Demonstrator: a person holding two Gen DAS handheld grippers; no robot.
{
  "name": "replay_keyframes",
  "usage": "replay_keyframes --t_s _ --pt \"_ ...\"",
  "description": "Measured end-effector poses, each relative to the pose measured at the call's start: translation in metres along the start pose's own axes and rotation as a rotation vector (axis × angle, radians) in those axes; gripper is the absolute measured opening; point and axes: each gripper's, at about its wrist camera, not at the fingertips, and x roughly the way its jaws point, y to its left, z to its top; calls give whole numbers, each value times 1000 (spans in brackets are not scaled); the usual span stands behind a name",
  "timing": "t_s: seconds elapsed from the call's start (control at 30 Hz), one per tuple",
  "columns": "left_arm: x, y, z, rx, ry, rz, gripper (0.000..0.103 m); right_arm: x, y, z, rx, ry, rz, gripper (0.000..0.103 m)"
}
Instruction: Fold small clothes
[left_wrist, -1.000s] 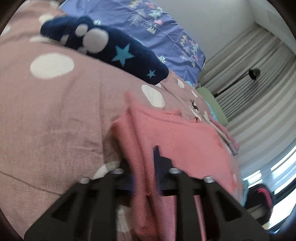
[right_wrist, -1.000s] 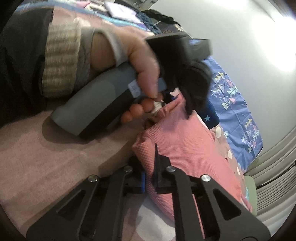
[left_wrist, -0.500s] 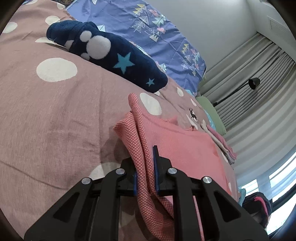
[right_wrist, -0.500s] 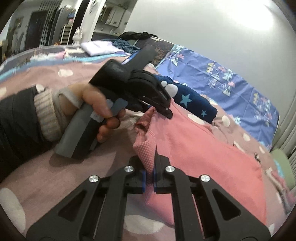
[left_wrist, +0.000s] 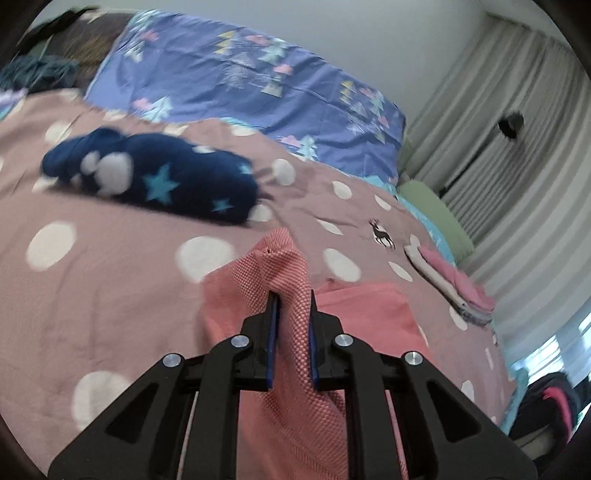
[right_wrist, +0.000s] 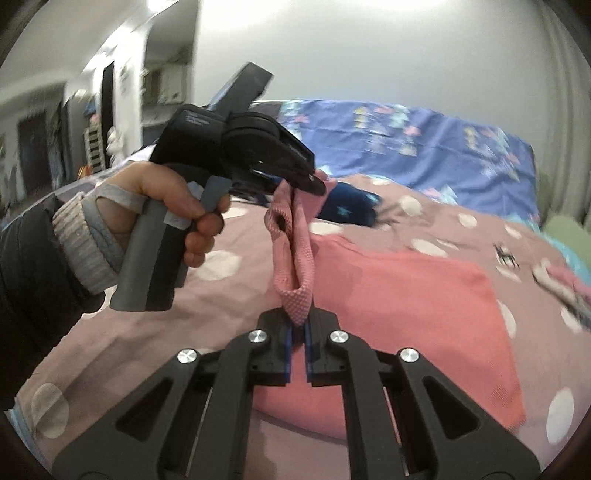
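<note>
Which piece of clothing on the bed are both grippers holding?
The pink garment: left gripper and right gripper pinch its edge; the navy starred one lies untouched.

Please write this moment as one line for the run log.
step: fold | left claw: shut on pink garment | right claw: shut on pink garment | edge lifted, rest on bedspread

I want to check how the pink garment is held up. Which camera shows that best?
The right wrist view: the pink garment hangs between the left gripper and the right gripper, the rest on the bed. The left wrist view shows only a bunched edge in its own fingers.
</note>
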Motion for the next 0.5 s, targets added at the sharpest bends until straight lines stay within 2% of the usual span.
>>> replay_keyframes --t_s 0.23,0.33,0.5 --pt "59 -98 -6 151 63 29 10 -23 -96 -29 268 17 -12 5" --pt "82 -128 -11 200 89 47 9 -32 -127 -42 347 3 -36 5" --pt "119 -174 -24 292 147 88 8 -37 -157 -67 442 -4 -55 5"
